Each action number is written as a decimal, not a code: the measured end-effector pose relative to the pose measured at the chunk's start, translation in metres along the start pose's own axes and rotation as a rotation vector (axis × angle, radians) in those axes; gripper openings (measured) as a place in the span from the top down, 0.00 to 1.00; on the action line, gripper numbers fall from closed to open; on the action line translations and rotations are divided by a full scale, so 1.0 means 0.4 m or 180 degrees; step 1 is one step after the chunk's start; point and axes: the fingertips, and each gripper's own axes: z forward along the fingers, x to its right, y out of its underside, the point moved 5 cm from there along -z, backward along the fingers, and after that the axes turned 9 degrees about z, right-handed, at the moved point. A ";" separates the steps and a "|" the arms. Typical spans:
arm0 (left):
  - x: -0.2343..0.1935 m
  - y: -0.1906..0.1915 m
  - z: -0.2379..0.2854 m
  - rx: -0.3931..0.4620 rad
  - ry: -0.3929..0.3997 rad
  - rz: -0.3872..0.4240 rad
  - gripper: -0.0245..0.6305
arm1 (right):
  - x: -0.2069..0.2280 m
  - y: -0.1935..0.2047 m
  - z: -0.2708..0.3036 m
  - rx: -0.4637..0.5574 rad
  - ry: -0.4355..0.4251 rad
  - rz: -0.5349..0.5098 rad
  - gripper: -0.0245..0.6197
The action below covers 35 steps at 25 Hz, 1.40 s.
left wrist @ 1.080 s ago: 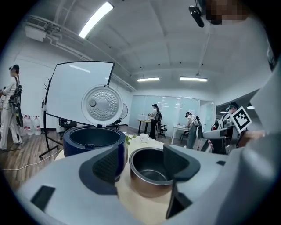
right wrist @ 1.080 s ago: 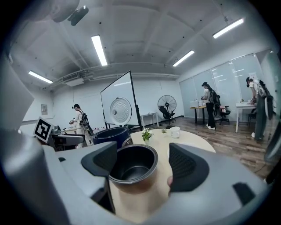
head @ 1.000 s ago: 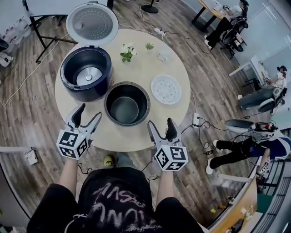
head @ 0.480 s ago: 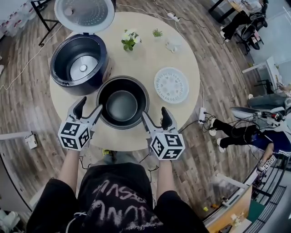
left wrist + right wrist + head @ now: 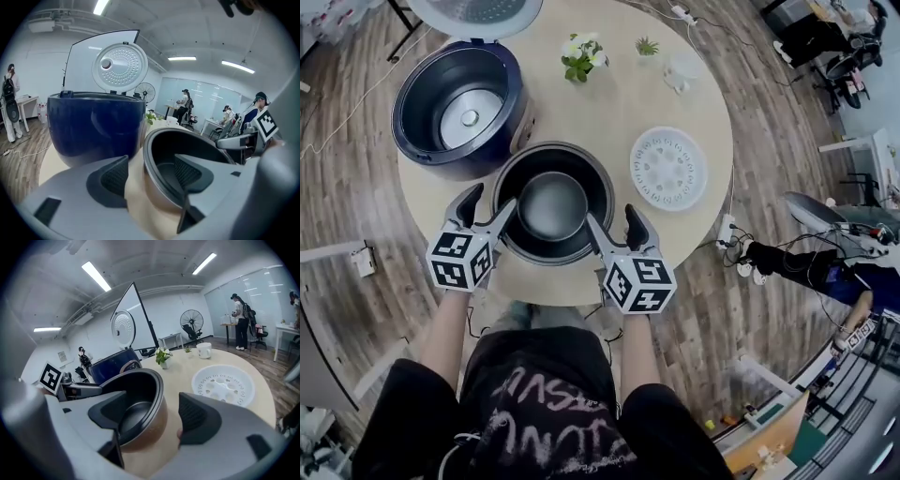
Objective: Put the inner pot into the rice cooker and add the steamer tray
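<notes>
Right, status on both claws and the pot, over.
Left claw open, astride rim of dark round metal inner pot. Right claw open astride opposite rim, jaws just been closing. Pot ungripped. Nothing in the way.

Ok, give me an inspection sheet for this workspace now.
Surface: round table, pale wood.
Job's things: inner pot near the table's front edge; rice cooker with its lid up, cavity empty; steamer tray right of the pot.
Clutter: flowering plant, small green plant, white cup.
Grippers: left gripper and right gripper each straddle the pot's rim, pads not pressing; the right one's jaws have just been closing.
Cables: power strip and cords on the floor.
Surroundings: wood floor, standing fan, person by a desk.
</notes>
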 end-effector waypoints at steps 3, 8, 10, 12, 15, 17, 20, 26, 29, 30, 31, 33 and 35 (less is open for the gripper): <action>-0.002 0.011 0.011 -0.0051 -0.0089 -0.0030 0.50 | 0.002 0.011 0.020 -0.0084 -0.0021 0.0005 0.43; -0.002 0.021 0.020 -0.0053 -0.0157 -0.0128 0.54 | 0.007 0.032 0.045 -0.0176 -0.0004 0.0084 0.48; 0.000 0.020 0.025 -0.0070 -0.0140 -0.0130 0.56 | 0.010 0.035 0.052 -0.0200 0.0013 0.0091 0.49; 0.003 0.019 0.032 -0.0090 -0.0128 -0.0119 0.59 | 0.015 0.037 0.056 -0.0210 0.0046 0.0099 0.53; 0.004 0.020 0.036 -0.0098 -0.0140 -0.0105 0.61 | 0.015 0.039 0.057 -0.0178 0.0077 0.0087 0.57; 0.004 0.020 0.037 -0.0096 -0.0158 -0.0104 0.63 | 0.011 0.039 0.058 -0.0148 0.0085 0.0087 0.61; 0.011 0.018 0.039 -0.0092 -0.0174 -0.0069 0.68 | 0.009 0.040 0.059 -0.0127 0.0102 0.0125 0.65; 0.017 0.022 0.044 -0.0166 -0.0188 -0.0184 0.78 | 0.004 0.043 0.061 -0.0223 0.0198 0.0134 0.72; 0.018 0.024 0.044 -0.0227 -0.0197 -0.0205 0.78 | 0.002 0.045 0.062 -0.0332 0.0299 0.0071 0.73; 0.018 0.024 0.043 -0.0235 -0.0205 -0.0211 0.79 | 0.001 0.044 0.062 -0.0357 0.0329 0.0066 0.74; 0.018 0.023 0.042 -0.0233 -0.0216 -0.0221 0.79 | 0.001 0.043 0.062 -0.0371 0.0359 0.0071 0.75; 0.017 0.022 0.042 -0.0205 -0.0248 -0.0262 0.80 | 0.001 0.041 0.062 -0.0363 0.0419 0.0090 0.76; 0.016 0.023 0.042 -0.0179 -0.0292 -0.0308 0.81 | 0.001 0.041 0.062 -0.0327 0.0478 0.0094 0.78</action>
